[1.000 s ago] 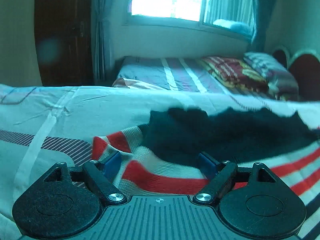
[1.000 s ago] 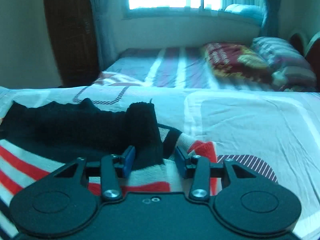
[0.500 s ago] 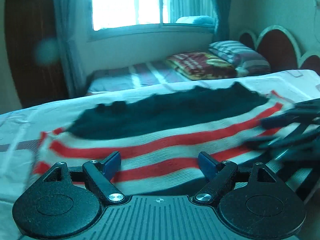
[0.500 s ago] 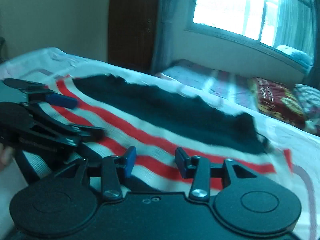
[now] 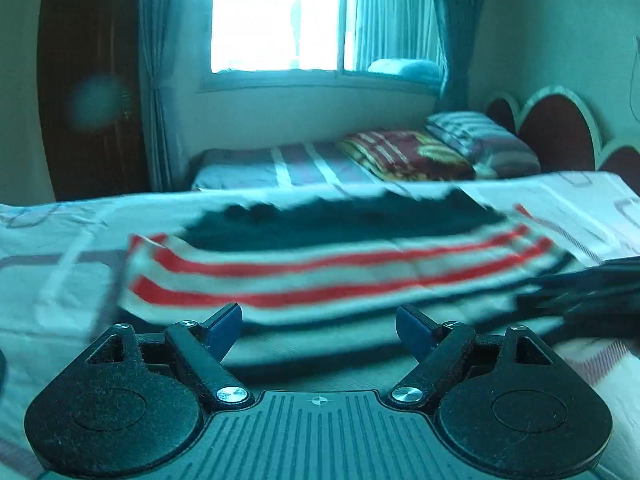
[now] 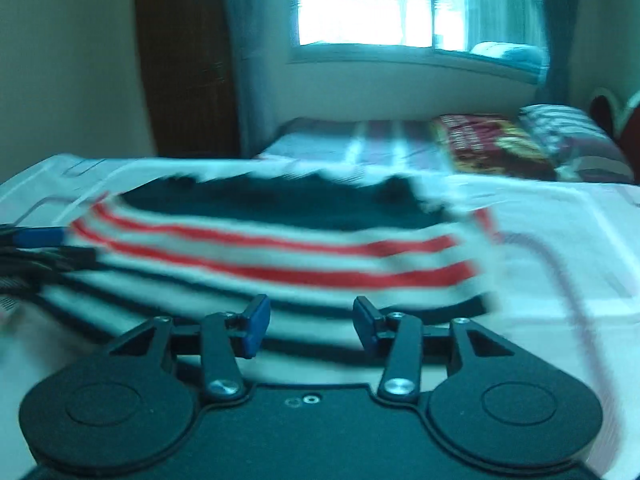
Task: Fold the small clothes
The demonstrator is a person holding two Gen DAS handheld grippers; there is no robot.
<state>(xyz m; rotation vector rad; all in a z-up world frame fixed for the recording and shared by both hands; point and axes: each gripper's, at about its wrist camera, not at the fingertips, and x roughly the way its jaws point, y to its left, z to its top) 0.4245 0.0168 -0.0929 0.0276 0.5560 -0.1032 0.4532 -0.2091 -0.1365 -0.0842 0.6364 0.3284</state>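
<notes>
Striped sweater spread on the bed, both tongs empty

Striped sweater lies flat on the near bed, its dark upper part toward the window and its red and white bands toward us. We see no box, basket or other container in either view; the sweater sits straight on the pale patterned sheet.

Our left tongs stand wide apart with nothing between the blue pads, hanging just above the sweater's near hem. Our right tongs stand at a narrower gap, also empty, over the dark bands at the hem. Neither pair presses on cloth.

In the left wrist view the right tongs show as a dark blur at the right edge, over the sweater's right end. In the right wrist view the left tongs, with a blue pad, come in from the left edge beside the sweater's left end.

Bare sheet lies open on the left of the sweater in the left wrist view and on the right of it in the right wrist view. The far side of the garment runs close to the bed's far edge. Beyond it stands a second bed with a red blanket and a striped pillow. Motion blur smears the sweater's outline, so its exact corners are hard to tell
</notes>
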